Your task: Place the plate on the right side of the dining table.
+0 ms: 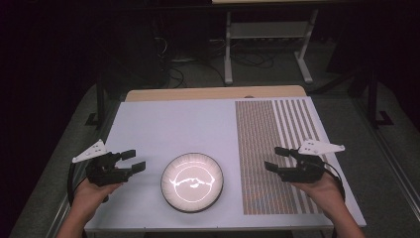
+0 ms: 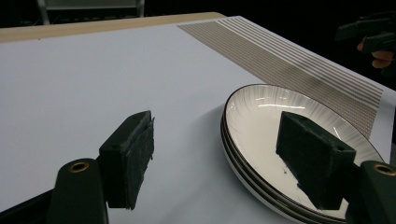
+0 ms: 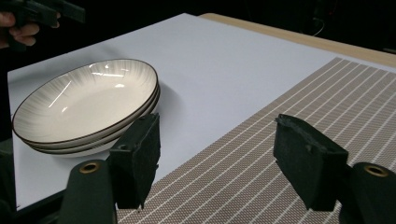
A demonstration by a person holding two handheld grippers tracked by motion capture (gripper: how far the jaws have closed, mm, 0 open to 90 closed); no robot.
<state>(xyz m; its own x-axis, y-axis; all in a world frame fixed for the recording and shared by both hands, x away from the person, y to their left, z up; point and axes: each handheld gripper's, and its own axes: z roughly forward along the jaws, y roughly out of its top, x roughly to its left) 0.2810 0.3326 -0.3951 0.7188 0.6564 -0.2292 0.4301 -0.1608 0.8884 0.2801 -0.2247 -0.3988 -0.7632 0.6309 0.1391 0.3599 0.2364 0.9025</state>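
Two stacked white ribbed plates (image 1: 192,181), dark-rimmed, sit between both grippers' spread, empty fingers (image 2: 127,154).

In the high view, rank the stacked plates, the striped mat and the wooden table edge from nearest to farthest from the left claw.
From the left claw:
1. Stacked plates, just to its right, near the front edge.
2. Striped mat, beyond the plates on the table's right side.
3. Wooden table edge, along the far side.
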